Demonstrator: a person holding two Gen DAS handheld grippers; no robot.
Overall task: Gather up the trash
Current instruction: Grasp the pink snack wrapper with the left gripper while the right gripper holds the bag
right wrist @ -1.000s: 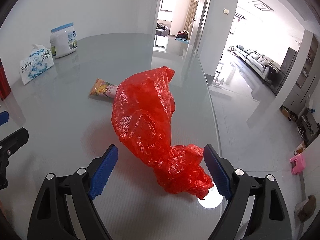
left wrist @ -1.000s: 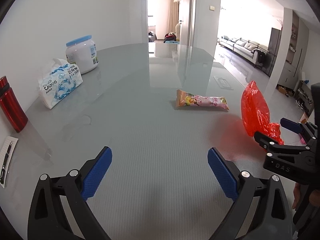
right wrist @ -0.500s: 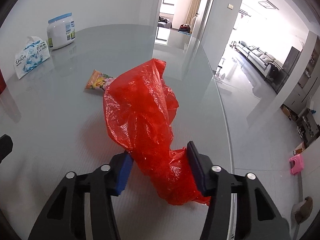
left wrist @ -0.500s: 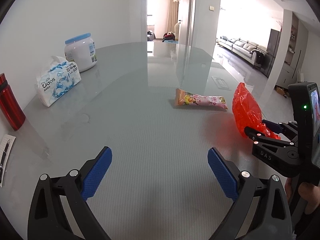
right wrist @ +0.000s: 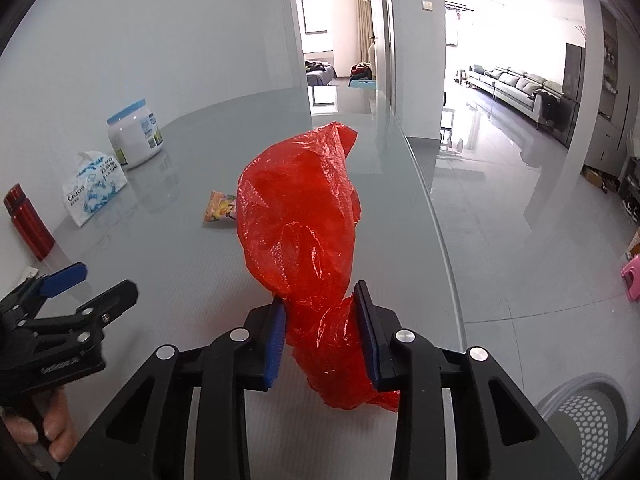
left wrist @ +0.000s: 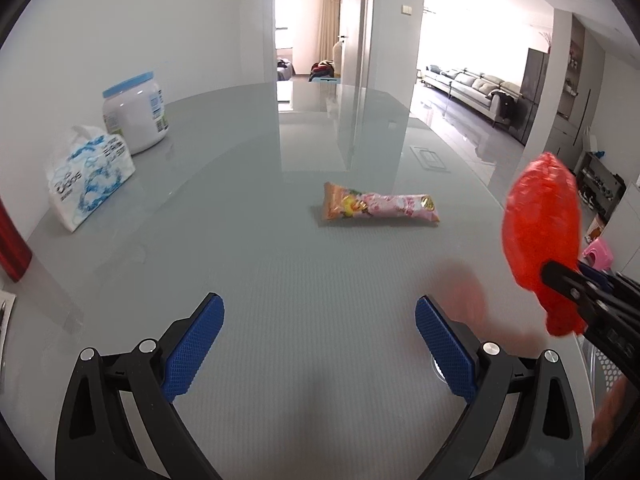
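Observation:
A crumpled red plastic bag [right wrist: 300, 208] hangs between the blue pads of my right gripper [right wrist: 320, 300]. Its jaws are closing and pinch the bag's lower part, and the bag is lifted off the glass table [left wrist: 280, 280]. In the left wrist view the same bag [left wrist: 540, 216] and right gripper [left wrist: 576, 284] show at the right edge. A pink and orange snack wrapper [left wrist: 380, 208] lies flat in the middle of the table, partly hidden behind the bag in the right wrist view [right wrist: 218, 212]. My left gripper [left wrist: 318, 304] is open and holds nothing, short of the wrapper.
At the far left stand a tissue pack [left wrist: 88, 176], a white jar with a blue lid [left wrist: 134, 116] and a red bottle [right wrist: 28, 228]. A white mesh bin [right wrist: 588, 420] sits below the table's right edge. A pink stool [right wrist: 634, 276] is on the floor.
My right gripper went from wide open around the bag to pinching it, and the bag rose off the table. My left gripper shifted slightly and stayed open.

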